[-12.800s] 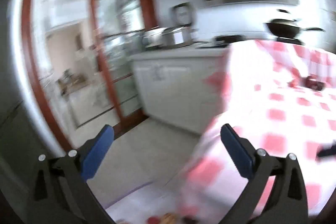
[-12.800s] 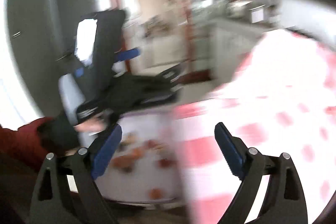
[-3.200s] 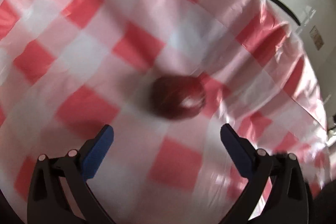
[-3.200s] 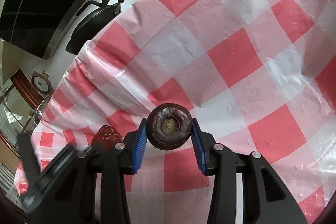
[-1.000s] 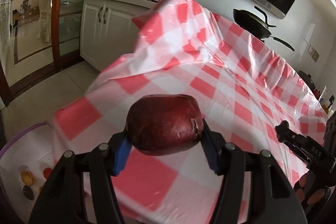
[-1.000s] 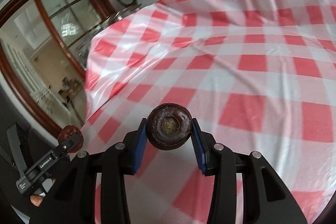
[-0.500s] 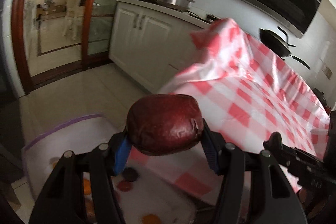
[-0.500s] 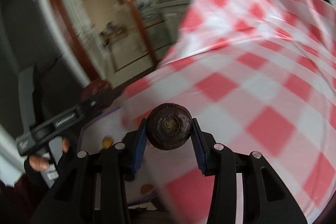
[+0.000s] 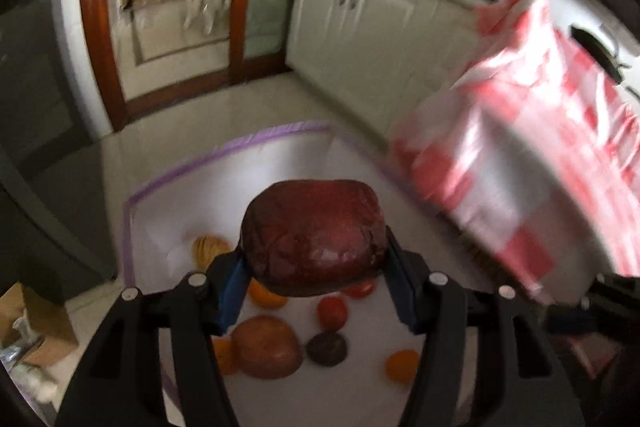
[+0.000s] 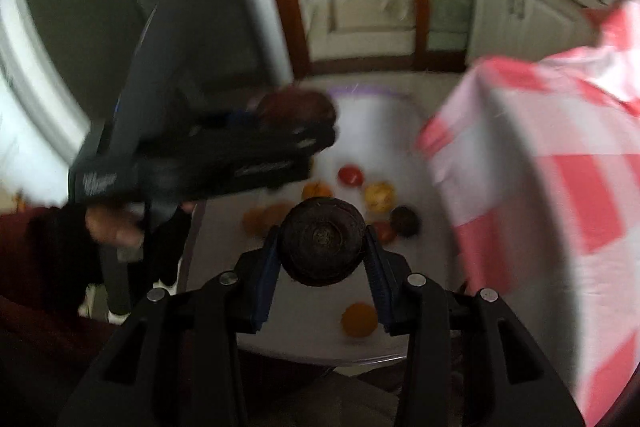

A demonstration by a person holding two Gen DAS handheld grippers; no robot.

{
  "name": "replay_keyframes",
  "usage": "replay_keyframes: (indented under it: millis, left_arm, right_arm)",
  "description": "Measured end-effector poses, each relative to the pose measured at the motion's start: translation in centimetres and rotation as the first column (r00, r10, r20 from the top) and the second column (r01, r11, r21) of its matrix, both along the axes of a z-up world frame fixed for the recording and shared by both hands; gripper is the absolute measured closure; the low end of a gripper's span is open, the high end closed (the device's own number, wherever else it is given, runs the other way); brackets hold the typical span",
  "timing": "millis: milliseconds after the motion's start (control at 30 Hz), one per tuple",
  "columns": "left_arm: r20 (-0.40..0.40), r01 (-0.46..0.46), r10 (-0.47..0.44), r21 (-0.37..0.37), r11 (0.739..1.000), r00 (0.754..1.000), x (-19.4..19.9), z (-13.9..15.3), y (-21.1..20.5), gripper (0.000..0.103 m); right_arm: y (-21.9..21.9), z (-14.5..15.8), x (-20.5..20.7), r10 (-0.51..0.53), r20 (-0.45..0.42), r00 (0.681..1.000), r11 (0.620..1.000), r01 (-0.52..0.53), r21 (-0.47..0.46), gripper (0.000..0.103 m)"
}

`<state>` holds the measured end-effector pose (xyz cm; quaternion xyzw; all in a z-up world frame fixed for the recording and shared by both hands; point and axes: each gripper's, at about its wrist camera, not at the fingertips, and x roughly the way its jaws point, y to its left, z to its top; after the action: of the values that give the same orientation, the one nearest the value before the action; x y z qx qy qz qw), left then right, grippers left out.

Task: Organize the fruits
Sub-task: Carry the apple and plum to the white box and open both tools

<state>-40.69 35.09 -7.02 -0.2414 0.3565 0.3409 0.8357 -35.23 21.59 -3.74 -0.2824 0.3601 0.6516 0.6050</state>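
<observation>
- My left gripper [image 9: 314, 289] jaws clamp a big dark red fruit [image 9: 316, 235]
- My right gripper [image 10: 322, 269] jaws clamp a small dark round fruit [image 10: 322, 247]
- Both hang above a white bin [image 9: 240, 179] holding mixed fruits

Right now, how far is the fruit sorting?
Done: several fruits already lie in the white bin. In hand: the left gripper holds a large dark red fruit above it, and the right gripper holds a small dark round fruit. Left: dropping both in.
</observation>
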Motion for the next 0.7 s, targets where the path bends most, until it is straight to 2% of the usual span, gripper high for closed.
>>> replay_keyframes:
  millis: [67, 167, 300, 367, 467, 600, 633, 667, 700]
  left_arm:
    - [-0.064, -0.012, 0.01, -0.022, 1.0, 0.998, 0.6, -1.5, 0.3, 0.043]
    - [-0.183, -0.031, 0.022, -0.049, 0.998, 0.983, 1.8, -3.6, 0.8, 0.043]
    - [-0.304, -0.091, 0.041, -0.152, 0.984, 0.952, 2.1, -7.4, 2.2, 0.043]
    - [-0.312, -0.12, 0.057, -0.187, 0.975, 0.948, 1.8, -8.5, 2.9, 0.043]
    - [-0.317, -0.148, 0.082, -0.19, 0.971, 0.945, 1.2, -9.4, 3.4, 0.043]
    - [-0.255, -0.206, 0.156, -0.181, 0.962, 0.954, 0.3, -9.0, 4.3, 0.041]
    - [-0.253, -0.204, 0.155, -0.178, 0.963, 0.955, 0.5, -8.7, 4.4, 0.041]
    - [-0.239, -0.194, 0.148, -0.181, 0.964, 0.96, 0.4, -8.4, 4.6, 0.041]
    - [-0.208, -0.176, 0.135, -0.193, 0.965, 0.969, 0.2, -8.1, 4.7, 0.041]
  right_arm:
    - [1.3, -1.9, -0.8, 0.037, 0.014, 0.999, 0.997, -0.036, -0.072, 0.062]
    - [3.4, -4.7, -0.5, 0.027, -0.002, 1.0, 0.987, -0.027, -0.157, 0.062]
    - [5.3, -7.7, 0.3, -0.001, 0.005, 1.0, 0.973, 0.002, -0.232, 0.062]
    - [6.1, -9.2, 0.5, -0.006, 0.021, 1.0, 0.961, 0.012, -0.276, 0.062]
    - [6.5, -10.9, 0.0, 0.011, 0.048, 0.999, 0.945, 0.005, -0.327, 0.062]
    - [6.5, -11.6, -0.7, 0.053, 0.061, 0.997, 0.936, -0.028, -0.35, 0.061]
    - [6.4, -11.4, -0.9, 0.063, 0.067, 0.996, 0.938, -0.036, -0.345, 0.055]
    - [6.2, -11.0, -1.1, 0.067, 0.07, 0.995, 0.942, -0.04, -0.333, 0.043]
    - [5.8, -10.4, -1.2, 0.065, 0.072, 0.995, 0.951, -0.04, -0.307, 0.037]
